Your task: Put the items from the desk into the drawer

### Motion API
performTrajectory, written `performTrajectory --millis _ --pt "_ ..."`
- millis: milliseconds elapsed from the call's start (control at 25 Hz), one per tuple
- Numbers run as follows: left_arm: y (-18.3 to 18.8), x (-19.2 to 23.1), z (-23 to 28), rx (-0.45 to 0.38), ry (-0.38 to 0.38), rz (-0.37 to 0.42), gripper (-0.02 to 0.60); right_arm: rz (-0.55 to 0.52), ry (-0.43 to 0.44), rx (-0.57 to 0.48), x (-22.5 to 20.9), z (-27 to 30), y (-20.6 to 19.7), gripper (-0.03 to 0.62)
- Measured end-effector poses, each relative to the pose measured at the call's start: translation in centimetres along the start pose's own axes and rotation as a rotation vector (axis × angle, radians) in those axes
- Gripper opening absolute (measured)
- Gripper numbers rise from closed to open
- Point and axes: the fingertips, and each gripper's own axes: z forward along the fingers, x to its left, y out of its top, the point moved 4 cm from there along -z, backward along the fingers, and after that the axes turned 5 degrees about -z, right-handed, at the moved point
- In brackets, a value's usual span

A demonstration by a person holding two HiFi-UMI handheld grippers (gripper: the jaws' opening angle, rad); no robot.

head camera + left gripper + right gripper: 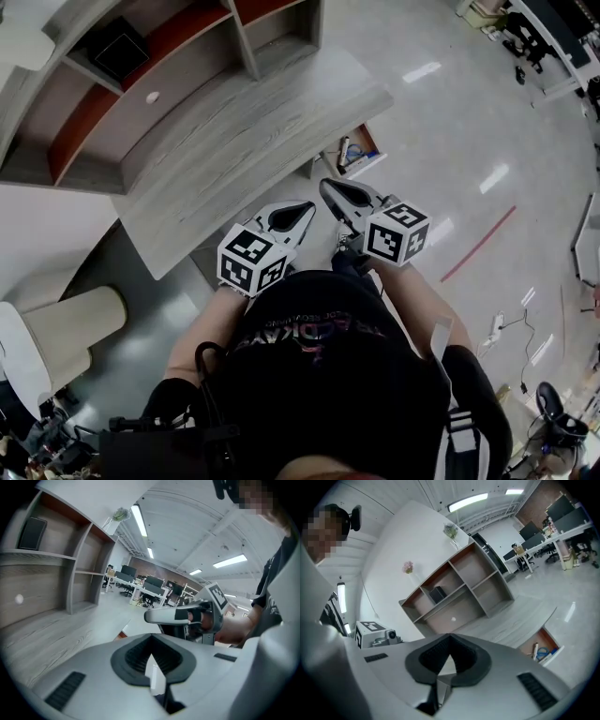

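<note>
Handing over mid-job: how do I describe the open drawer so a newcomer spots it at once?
Find the grey wood-grain desk with the shelf unit along its back. At the desktop's end toward the shiny floor, the drawer sticks out beneath it. Unlike the shelf compartments above, it sits below the desktop and holds small items, one blue.

A black T-shirt (pixel 323 375) with a pinkish chest print fills the lower centre. The left tongs (pixel 302 212) and right tongs (pixel 330 191) are pale grey and black-padded, bearing white cubes (pixel 251 260) with black square markers.
</note>
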Motion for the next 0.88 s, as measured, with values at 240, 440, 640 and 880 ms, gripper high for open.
performTrajectory --millis 240,440,640,880 --pt "-0.8 0.5 -2.7 -0.029 -0.011 -0.061 0.011 -0.02 0.037 0.003 4.0 -0.2 -1.8 0.017" --pt "-1.4 1.1 -4.5 -0.044 -0.012 -0.08 0.011 -0.001 0.056 0.028 6.1 0.7 -3.7 0.017" --pt "-2.1 1.3 -5.8 -0.052 -0.006 -0.079 0.011 -0.017 0.058 0.022 7.4 1.0 -4.3 0.017" --pt "-3.0 1.6 -6.9 -0.062 -0.009 -0.098 0.011 -0.018 0.055 0.026 8.4 1.4 -5.2 0.017"
